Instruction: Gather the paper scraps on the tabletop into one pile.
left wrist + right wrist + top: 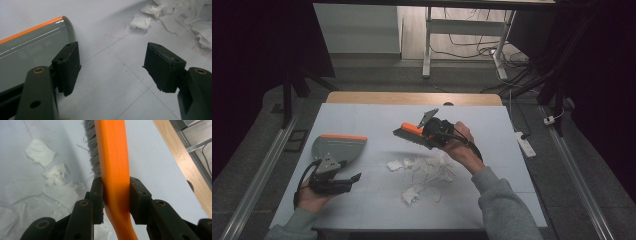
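- In the right gripper view the orange brush [113,157] runs off the top edge, so its far end is cut away; its handle leaves by the bottom edge, below the clamped pads.
- The brush's grey bristles [91,147] are hidden behind the orange back, apart from one fringe.
- In the left gripper view the dustpan [30,52] is cut by the left edge, and part of it sits behind the near pad.
- The paper scraps [180,17] run past that view's top right corner.
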Demonstrator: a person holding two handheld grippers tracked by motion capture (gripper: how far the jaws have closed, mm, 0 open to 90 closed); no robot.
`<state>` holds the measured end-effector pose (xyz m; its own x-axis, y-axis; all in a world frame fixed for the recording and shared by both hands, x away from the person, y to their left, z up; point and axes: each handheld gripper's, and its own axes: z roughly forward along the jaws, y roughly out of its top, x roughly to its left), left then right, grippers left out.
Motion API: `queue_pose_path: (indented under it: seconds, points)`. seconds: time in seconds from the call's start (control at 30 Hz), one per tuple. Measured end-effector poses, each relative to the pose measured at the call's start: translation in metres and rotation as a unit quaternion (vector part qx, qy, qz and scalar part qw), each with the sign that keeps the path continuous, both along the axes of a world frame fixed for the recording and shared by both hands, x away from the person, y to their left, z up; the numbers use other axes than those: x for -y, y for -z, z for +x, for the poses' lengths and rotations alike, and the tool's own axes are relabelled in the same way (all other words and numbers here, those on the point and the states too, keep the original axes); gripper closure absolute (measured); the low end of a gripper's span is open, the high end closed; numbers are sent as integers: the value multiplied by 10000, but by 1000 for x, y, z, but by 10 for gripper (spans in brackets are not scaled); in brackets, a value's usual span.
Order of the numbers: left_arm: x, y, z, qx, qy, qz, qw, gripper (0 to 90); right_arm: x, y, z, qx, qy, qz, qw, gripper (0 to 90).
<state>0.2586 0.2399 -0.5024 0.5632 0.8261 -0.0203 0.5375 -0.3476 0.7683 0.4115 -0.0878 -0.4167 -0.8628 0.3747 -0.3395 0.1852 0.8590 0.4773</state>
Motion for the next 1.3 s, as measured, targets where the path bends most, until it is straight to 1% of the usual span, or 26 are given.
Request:
queue_pose_path:
  seconds: [0.03,0.13,0.3,0.43,0.53,0.6,0.73,0.8,0.83,0.9,0.97,1.1,1.2,1.27,1.3]
  points:
    - [0,0,0,0,-9,-9,10000,302,0,0,-1,-20,37,7,10000,675]
    - [-1,0,0,1,-31,-20,10000,303,-2,2,-5,-39,31,-36,10000,675]
    - [-4,0,1,-5,-77,-54,10000,304,-8,0,-13,-175,51,138,9997,675]
    - [-8,1,1,21,-192,-91,9998,303,-14,0,-17,-417,258,237,9985,675]
    - [-11,1,2,14,-239,-113,9996,304,-19,2,-18,-513,414,197,9976,675]
    - [-11,1,2,17,-243,-114,9996,304,-23,3,-19,-580,457,202,9971,676]
    - [-11,1,2,20,-246,-99,9996,304,-32,5,-23,-796,546,305,9949,675]
    - [-12,1,1,33,-263,-107,9996,305,-36,7,-24,-1050,507,390,9924,675]
    - [-12,1,1,36,-268,-108,9996,304,-38,8,-24,-1105,522,393,9917,675]
    - [-13,1,1,33,-283,-111,9995,305,-42,9,-26,-1099,569,330,9918,675]
    - [-13,1,2,32,-285,-104,9995,305,-47,10,-28,-1128,656,351,9908,675]
    - [-12,1,2,29,-279,-94,9996,305,-60,16,-31,-1196,691,332,9899,676]
    - [-13,1,2,35,-281,-107,9995,305,-72,21,-34,-1335,622,386,9883,675]
    - [-14,1,2,38,-276,-114,9995,305,-79,25,-37,-1487,626,496,9857,676]
    - [-14,1,2,41,-275,-108,9996,305,-83,27,-39,-1531,619,490,9850,676]
